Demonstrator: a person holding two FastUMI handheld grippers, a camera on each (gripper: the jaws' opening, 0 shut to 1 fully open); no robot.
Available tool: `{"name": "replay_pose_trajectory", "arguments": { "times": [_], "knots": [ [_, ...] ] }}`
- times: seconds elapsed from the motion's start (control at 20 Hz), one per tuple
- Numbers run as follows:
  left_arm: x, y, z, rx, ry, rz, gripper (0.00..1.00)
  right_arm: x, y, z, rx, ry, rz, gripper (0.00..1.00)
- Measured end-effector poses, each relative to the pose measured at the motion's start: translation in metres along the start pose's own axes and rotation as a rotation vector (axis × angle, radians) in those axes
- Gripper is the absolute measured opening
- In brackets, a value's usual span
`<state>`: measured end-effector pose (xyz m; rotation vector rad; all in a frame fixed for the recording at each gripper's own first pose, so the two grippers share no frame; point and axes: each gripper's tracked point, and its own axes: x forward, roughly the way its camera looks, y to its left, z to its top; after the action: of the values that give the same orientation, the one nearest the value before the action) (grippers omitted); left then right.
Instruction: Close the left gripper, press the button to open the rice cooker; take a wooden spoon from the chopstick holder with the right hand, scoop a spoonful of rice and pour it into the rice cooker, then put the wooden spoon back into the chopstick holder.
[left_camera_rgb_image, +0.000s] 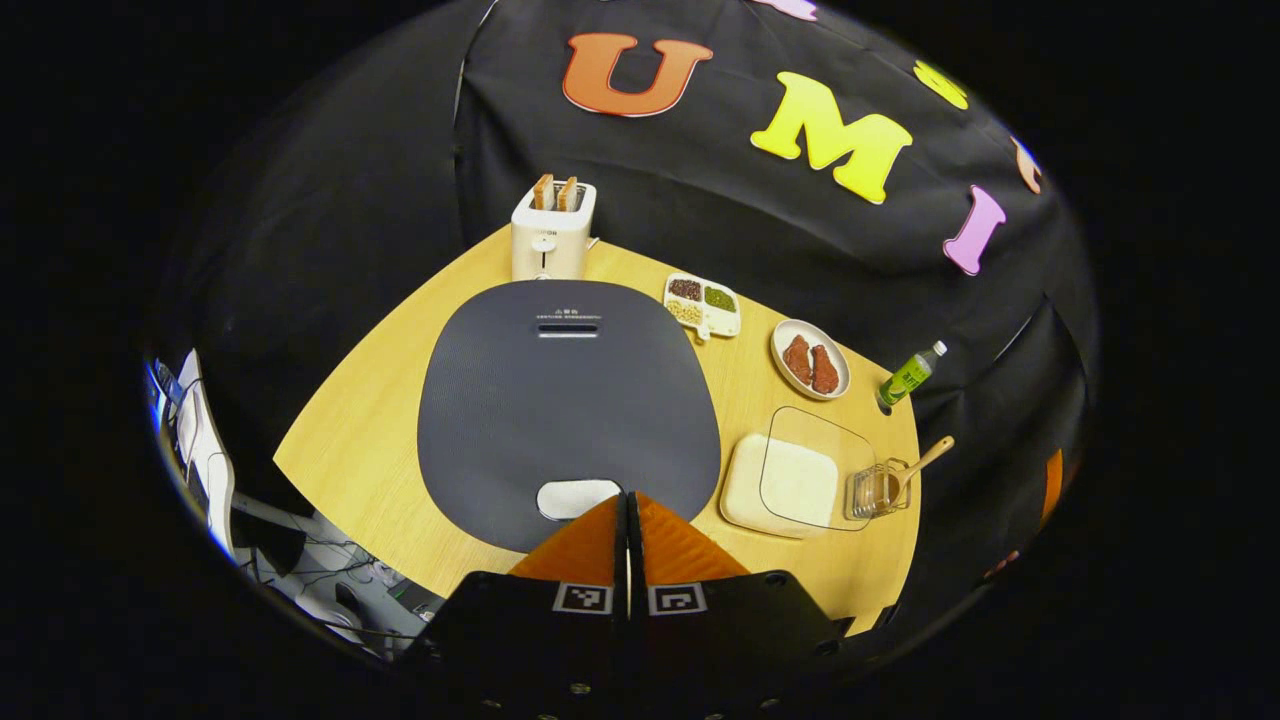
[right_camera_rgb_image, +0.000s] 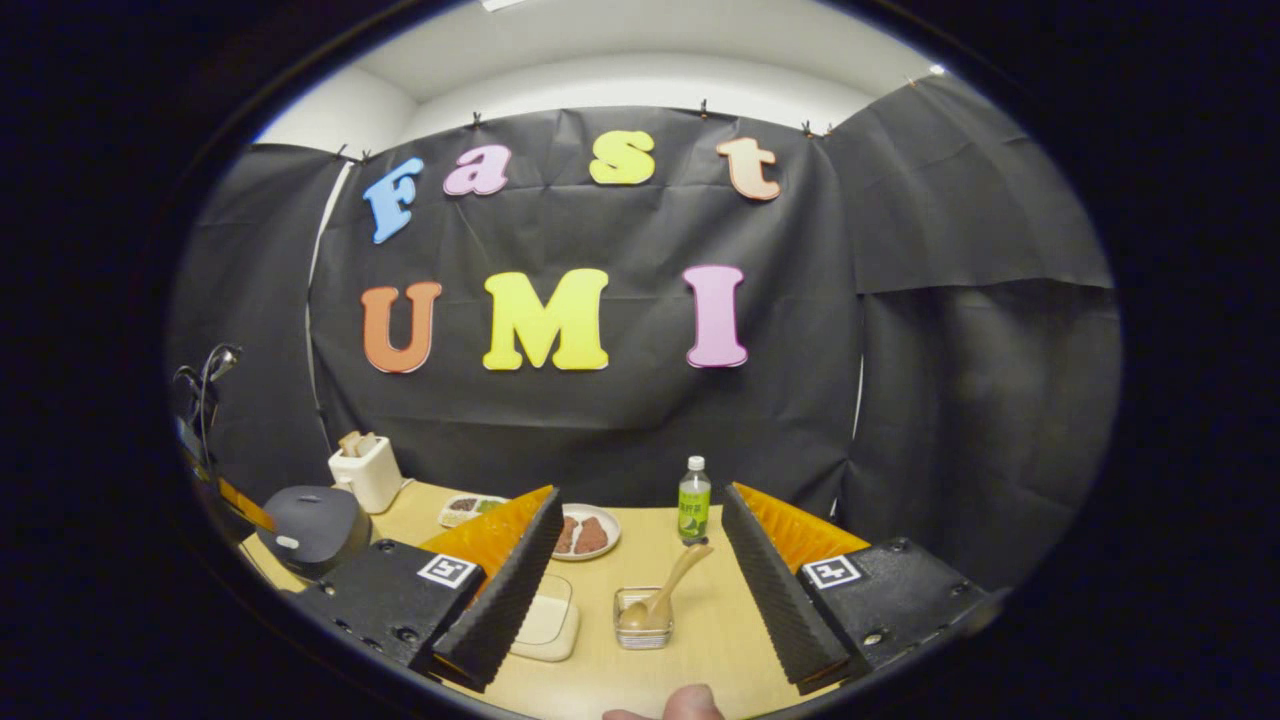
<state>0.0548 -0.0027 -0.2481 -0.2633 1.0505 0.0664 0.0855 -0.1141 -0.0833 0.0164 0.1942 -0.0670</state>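
- Left gripper (left_camera_rgb_image: 628, 500) in the left gripper view has its two fingers pressed together with nothing between them, their tips right over the pale button (left_camera_rgb_image: 577, 497) at the near edge of the rice cooker (left_camera_rgb_image: 566, 400); whether they touch it I cannot tell.
- Its dark lid is down, and the cooker stands mid-table (left_camera_rgb_image: 350, 450), in front of a toaster (left_camera_rgb_image: 552, 235) at the far edge.
- Toward the table's right edge sits the clear-lidded rice box (left_camera_rgb_image: 790, 485), with the chopstick holder (left_camera_rgb_image: 877, 490) just beside it, the wooden spoon (left_camera_rgb_image: 920, 465) leaning out of it.
- Right gripper (right_camera_rgb_image: 640, 560) in the right gripper view is spread wide and holds nothing.
- Between its fingers, on the table, stands the holder with the spoon in it, a green bottle (right_camera_rgb_image: 694, 512) behind it near the far edge.
- A plate (right_camera_rgb_image: 590, 535) of meat sits left of the bottle.
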Motion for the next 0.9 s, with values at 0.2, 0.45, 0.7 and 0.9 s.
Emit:
{"name": "replay_pose_trajectory", "arguments": {
  "times": [0.2, 0.45, 0.7, 0.9],
  "knots": [
    [0.015, 0.009, -0.003, -0.014, 0.043, 0.036, 0.00, 0.009, -0.015, -0.005, -0.001, 0.016, -0.025, 1.00],
    [0.025, 0.014, -0.013, -0.045, 0.088, 0.046, 0.00, 0.017, -0.018, -0.012, 0.000, 0.037, -0.029, 1.00],
    [0.027, 0.013, -0.016, -0.123, 0.135, 0.021, 0.00, 0.022, -0.019, -0.021, 0.005, 0.053, -0.023, 1.00],
    [0.015, 0.011, -0.009, -0.141, 0.105, 0.023, 0.00, 0.023, -0.027, -0.024, 0.009, 0.071, -0.016, 1.00]
  ]
}}
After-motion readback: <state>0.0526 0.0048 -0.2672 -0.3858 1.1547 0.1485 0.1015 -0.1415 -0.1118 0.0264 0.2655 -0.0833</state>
